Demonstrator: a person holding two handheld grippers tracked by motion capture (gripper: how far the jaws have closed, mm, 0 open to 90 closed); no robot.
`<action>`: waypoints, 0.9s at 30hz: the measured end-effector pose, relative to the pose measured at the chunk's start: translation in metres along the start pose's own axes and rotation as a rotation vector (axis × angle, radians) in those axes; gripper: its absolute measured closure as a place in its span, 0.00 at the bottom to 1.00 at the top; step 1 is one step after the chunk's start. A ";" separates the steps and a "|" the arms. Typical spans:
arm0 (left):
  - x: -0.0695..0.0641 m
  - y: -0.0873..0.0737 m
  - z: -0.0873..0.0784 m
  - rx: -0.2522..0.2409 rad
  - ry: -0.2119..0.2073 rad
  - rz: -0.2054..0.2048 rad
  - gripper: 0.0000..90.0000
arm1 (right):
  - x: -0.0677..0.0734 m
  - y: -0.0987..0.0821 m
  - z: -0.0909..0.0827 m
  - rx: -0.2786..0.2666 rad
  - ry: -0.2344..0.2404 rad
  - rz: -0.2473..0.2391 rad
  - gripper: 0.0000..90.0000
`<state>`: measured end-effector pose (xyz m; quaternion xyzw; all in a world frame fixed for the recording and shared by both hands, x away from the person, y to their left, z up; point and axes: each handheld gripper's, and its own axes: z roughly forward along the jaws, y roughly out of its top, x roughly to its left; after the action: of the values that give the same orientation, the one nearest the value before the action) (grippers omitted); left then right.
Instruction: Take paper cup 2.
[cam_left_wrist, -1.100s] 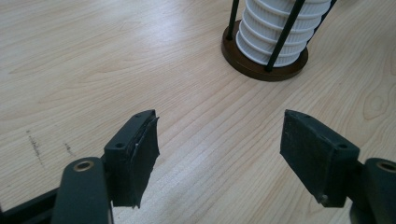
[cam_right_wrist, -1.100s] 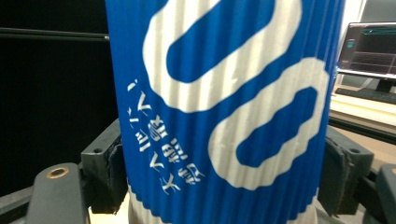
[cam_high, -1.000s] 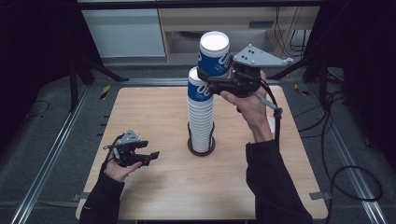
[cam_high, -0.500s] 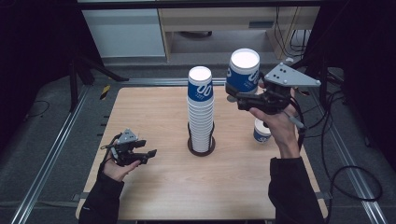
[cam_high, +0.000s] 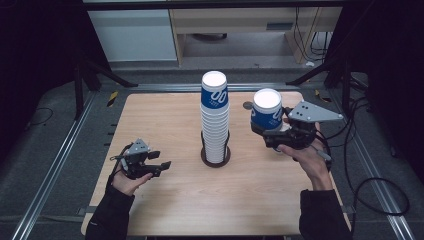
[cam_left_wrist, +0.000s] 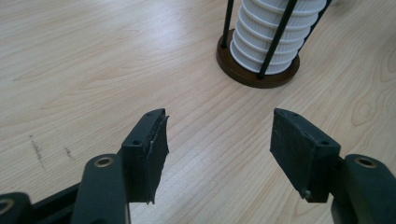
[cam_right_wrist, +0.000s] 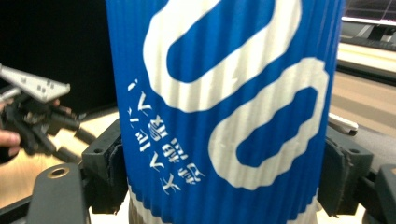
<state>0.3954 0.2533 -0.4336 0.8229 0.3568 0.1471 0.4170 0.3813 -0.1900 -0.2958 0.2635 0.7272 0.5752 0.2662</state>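
Right claw (cam_high: 267, 131) is clamped on a blue-and-white paper cup (cam_high: 266, 114), one pad on each side of its ribbed wall; the cup hangs upright above the right half of the worktop (cam_high: 175, 200), apart from the tall stack of cups (cam_high: 215, 117) in its dark-based holder (cam_high: 216, 159) at the middle. In the right gripper view the cup's rim and foot are cut off and blurred. Behind the held cup another cup's shape is hard to make out. Left claw (cam_left_wrist: 219, 154) rests low at the near left, jaws drawn in but with bare wood between them, gripping nothing, palm upward beneath it.
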 end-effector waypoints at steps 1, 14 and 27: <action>-0.001 0.000 0.000 0.001 -0.001 0.000 0.40 | 0.000 -0.003 0.000 0.005 0.007 -0.002 0.22; -0.006 0.003 0.002 -0.007 -0.032 -0.003 0.39 | 0.009 -0.053 0.006 0.104 0.094 0.008 0.22; -0.012 0.005 0.004 -0.009 -0.078 0.018 0.38 | 0.022 -0.070 0.022 0.197 0.174 -0.031 0.22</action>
<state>0.3910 0.2404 -0.4311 0.8294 0.3320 0.1200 0.4329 0.3757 -0.1737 -0.3700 0.2261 0.8046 0.5174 0.1839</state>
